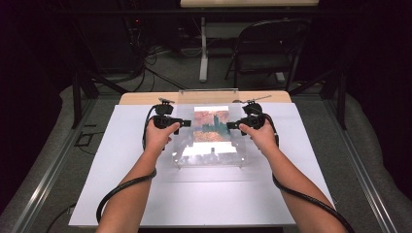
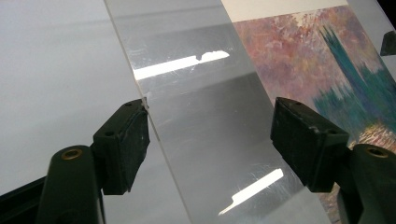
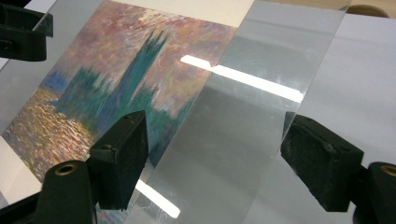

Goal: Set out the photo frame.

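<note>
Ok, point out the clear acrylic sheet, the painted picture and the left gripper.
clear acrylic sheet (image 2: 205, 126): left gripper view, bare transparent strip between the jaws.
painted picture (image 3: 126, 70): right gripper view, the dark green tower in its middle.
left gripper (image 1: 182, 124): high view, jaw tips at the sheet's left edge.

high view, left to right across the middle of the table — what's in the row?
left gripper → painted picture under the clear acrylic sheet → right gripper, all over the white board.
</note>
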`<state>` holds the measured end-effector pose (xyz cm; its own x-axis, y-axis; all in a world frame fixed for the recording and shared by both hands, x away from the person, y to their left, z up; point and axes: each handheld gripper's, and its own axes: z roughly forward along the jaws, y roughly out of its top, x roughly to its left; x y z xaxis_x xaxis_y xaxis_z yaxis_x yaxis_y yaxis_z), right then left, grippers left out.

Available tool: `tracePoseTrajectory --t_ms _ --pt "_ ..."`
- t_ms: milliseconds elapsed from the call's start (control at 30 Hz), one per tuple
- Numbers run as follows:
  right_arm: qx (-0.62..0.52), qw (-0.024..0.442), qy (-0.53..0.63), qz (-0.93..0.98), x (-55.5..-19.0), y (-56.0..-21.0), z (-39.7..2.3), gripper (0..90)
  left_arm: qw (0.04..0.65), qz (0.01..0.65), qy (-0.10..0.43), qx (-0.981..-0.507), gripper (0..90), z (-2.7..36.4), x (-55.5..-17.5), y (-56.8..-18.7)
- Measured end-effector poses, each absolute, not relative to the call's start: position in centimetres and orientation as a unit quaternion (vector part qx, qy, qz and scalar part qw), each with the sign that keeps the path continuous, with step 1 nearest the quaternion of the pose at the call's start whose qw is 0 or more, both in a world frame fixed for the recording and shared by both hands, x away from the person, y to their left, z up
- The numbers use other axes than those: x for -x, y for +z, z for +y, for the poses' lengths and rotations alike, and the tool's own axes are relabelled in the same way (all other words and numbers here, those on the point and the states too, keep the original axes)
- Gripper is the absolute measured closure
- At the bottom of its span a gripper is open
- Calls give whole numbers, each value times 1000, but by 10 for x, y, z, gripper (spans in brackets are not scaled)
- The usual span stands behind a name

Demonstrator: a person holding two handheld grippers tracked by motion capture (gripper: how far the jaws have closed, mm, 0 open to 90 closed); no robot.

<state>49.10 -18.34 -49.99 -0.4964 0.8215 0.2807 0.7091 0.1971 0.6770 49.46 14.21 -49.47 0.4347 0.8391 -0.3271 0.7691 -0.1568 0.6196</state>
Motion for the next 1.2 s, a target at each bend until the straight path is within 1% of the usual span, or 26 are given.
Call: tracePoseTrajectory --t_ms 600,900,1000,1200 --pt "-455 113 391 792 -468 -479 -183 237 403 508 74 -758 384 149 -473 -476" --pt "-440 130 394 797 -456 -472 -183 254 407 492 84 -765 425 153 -462 -466" --pt "-435 133 399 796 -453 -469 -186 288 409 489 83 -766 448 155 -460 -464" --pt "-435 127 414 790 -447 -464 -195 391 415 483 88 -766 482 157 -453 -459"
